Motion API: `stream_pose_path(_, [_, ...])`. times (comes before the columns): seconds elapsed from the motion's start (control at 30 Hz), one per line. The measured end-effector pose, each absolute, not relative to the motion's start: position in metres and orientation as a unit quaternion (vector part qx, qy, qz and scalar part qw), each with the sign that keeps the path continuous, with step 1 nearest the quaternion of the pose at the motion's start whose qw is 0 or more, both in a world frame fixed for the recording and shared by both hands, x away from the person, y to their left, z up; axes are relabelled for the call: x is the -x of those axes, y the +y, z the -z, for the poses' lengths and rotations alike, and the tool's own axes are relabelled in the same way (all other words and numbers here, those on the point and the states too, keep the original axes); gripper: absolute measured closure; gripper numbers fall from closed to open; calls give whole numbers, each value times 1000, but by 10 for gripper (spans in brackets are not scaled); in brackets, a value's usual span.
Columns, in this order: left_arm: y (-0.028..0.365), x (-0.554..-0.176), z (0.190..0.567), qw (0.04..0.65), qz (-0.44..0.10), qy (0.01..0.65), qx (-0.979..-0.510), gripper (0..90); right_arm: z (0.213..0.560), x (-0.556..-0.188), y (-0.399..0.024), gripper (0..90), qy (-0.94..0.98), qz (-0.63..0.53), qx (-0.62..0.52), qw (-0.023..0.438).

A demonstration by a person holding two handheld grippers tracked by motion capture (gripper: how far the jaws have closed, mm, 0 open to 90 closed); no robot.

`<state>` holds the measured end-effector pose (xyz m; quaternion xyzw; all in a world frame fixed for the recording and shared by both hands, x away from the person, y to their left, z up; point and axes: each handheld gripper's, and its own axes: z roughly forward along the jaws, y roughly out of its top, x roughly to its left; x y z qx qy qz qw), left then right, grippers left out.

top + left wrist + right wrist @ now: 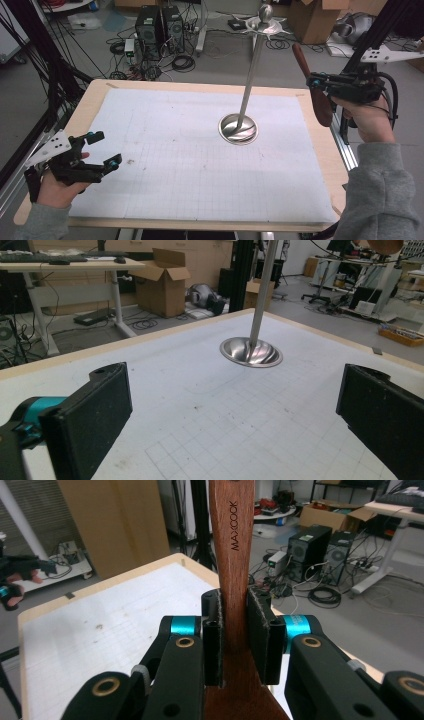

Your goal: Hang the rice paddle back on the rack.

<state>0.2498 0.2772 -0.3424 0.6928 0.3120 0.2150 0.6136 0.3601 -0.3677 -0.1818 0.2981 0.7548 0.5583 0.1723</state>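
A dark wooden spatula (312, 82) hangs in the air off the table's right edge, its handle pointing up and back, its blade down. My right gripper (314, 81) is shut on its neck; in the right gripper view the black pads (212, 637) press both sides of the brown handle (233, 555), which is stamped with a brand name. A steel stand (251, 70) rises from a round base (238, 129) on the white grid mat (165, 165), with hooks at its top (265, 22). At the front left my left gripper (104, 148) hovers low, open, with nothing between its fingers (95, 410).
The mat covers a wooden table (90, 102) with a bare rim. A black frame post (367, 42) stands just behind the right hand. Computer towers (159, 25), cables and cardboard boxes (312, 17) lie on the floor beyond the far edge.
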Motion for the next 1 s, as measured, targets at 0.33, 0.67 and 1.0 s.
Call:
stream_pose_path(0.33, [283,-246,343,613,-217,318,-690,18,169,-371,-367,778,745,-568,-302,176])
stream_pose_path(0.67, [287,-240,343,611,-219,317,-691,18,163,-381,-364,778,741,-575,-301,173])
stream_pose_path(1.0, [294,-236,341,613,-225,324,-685,18,164,-388,-362,778,738,-580,-303,165])
